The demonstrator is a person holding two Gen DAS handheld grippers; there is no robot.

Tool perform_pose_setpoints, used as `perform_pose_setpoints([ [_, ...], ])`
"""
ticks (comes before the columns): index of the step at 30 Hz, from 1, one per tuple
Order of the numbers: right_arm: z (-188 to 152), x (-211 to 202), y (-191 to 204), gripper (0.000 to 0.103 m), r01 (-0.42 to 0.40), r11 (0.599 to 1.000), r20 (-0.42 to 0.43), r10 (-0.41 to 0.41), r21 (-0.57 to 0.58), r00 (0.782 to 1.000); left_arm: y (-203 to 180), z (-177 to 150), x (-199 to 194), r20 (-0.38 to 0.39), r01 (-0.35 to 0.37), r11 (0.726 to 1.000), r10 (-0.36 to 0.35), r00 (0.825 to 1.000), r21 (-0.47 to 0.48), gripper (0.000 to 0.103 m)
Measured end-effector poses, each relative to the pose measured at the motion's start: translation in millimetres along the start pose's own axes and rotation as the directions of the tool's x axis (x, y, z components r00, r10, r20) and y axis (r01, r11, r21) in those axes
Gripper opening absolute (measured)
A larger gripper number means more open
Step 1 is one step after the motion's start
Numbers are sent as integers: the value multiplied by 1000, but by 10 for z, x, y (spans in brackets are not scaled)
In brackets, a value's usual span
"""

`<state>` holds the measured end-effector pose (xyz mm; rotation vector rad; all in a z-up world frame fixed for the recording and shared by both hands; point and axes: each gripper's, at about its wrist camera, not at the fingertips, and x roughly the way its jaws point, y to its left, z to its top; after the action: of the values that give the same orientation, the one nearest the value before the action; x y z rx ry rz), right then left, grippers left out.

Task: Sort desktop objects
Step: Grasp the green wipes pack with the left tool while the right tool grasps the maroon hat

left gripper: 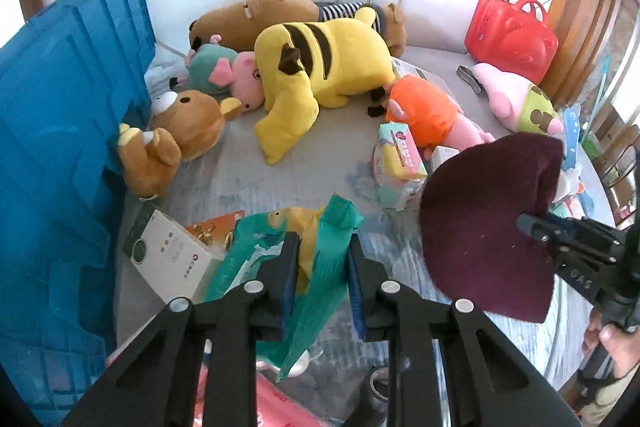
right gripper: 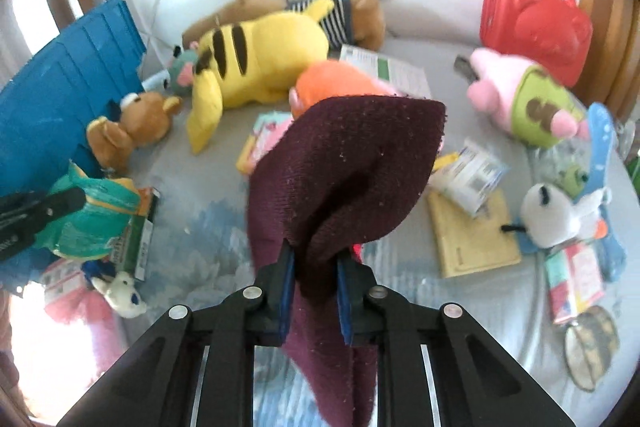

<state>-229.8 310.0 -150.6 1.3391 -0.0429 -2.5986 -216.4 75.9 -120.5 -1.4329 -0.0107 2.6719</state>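
Note:
My right gripper [right gripper: 314,259] is shut on a maroon knit hat [right gripper: 344,163] and holds it above the table; the hat also shows in the left wrist view [left gripper: 488,223], with the right gripper [left gripper: 532,227] behind it. My left gripper [left gripper: 323,247] is shut on a teal and yellow plush toy [left gripper: 320,267], also seen in the right wrist view [right gripper: 96,215]. A yellow striped plush [left gripper: 320,67], a brown bear [left gripper: 180,135], an orange and pink plush [left gripper: 428,111] and a pink and green plush [left gripper: 520,95] lie on the grey table [left gripper: 280,179].
A blue crate [left gripper: 60,147] stands at the left. A red bag [left gripper: 512,35] sits at the back right. A white box [left gripper: 168,255], a tissue pack [left gripper: 396,163], a yellow notebook [right gripper: 472,239], a white panda plush [right gripper: 552,215] and small packets are scattered around.

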Motion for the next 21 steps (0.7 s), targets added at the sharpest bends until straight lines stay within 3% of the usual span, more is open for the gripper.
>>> perform_pose_setpoints([
  [21,181,-984,573,18,-43,985,150,69,-170,986,-64,-141,-1096,159,-64,998,61,985,12,22],
])
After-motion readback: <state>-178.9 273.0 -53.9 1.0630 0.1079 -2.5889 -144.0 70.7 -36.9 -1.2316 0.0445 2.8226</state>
